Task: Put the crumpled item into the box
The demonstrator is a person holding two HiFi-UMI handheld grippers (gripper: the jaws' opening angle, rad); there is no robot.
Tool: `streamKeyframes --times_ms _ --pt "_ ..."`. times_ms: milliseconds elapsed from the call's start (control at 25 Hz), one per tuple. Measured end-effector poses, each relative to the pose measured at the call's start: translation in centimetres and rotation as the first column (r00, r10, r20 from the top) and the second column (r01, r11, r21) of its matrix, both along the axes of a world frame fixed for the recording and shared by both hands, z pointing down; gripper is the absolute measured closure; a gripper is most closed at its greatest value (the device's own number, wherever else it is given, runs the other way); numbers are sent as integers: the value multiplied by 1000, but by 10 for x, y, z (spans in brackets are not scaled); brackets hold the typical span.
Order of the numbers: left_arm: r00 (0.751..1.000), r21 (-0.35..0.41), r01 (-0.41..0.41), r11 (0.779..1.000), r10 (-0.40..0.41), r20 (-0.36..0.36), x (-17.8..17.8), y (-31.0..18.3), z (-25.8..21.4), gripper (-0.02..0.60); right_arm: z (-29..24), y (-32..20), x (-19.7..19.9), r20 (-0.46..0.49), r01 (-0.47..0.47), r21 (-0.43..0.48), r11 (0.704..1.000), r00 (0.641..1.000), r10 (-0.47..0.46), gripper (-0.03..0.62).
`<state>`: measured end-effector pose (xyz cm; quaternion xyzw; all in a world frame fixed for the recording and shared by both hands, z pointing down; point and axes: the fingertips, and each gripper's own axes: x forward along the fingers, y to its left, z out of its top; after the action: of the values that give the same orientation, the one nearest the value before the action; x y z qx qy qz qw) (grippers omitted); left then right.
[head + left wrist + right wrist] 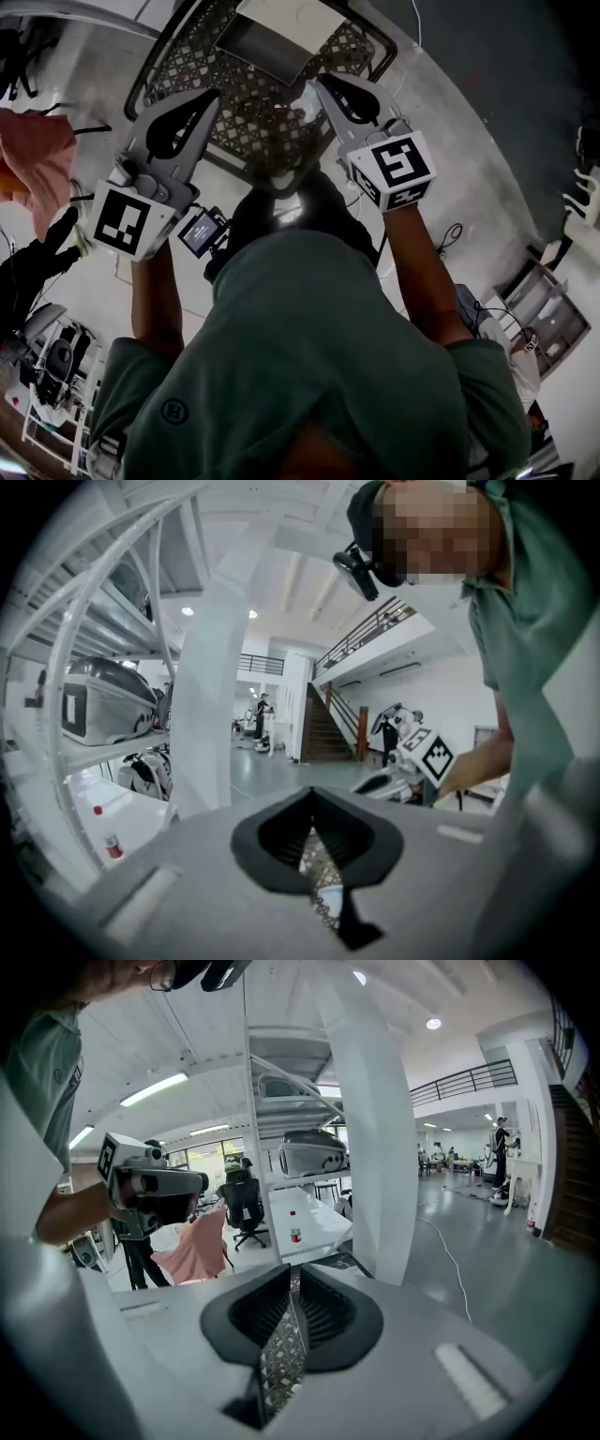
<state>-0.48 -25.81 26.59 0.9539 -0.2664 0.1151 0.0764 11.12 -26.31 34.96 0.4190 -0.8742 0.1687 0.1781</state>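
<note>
A person in a green shirt (300, 356) is seen from above, leaning over a desk (239, 112) with a dark lattice top and a rounded rim. A shallow grey box (267, 42) with a pale rim is set on the far part of that top. Both arms are stretched out over the lattice. The left hand-held gripper (208, 97) is held over the near left part of the lattice, well short of the box. Its jaws are brought together at the tips, and only lattice is seen through the gap behind them. The right hand-held gripper (314, 84) is pointed at the box's near right corner. Its jaws are parted by a narrow slit, and lattice is seen through the slit in the right gripper view. The crumpled item (307, 97), small and white, is found right at this gripper's tip, just beside the box's corner and outside the box. Whether the pads touch it cannot be told.
</note>
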Motion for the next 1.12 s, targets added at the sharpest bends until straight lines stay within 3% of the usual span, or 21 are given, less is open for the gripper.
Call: streamKeyframes --times_ms 1120 --pt "998 -150 51 987 -45 47 11 -3 97 578 180 0 16 -46 36 -228 973 998 -48 496"
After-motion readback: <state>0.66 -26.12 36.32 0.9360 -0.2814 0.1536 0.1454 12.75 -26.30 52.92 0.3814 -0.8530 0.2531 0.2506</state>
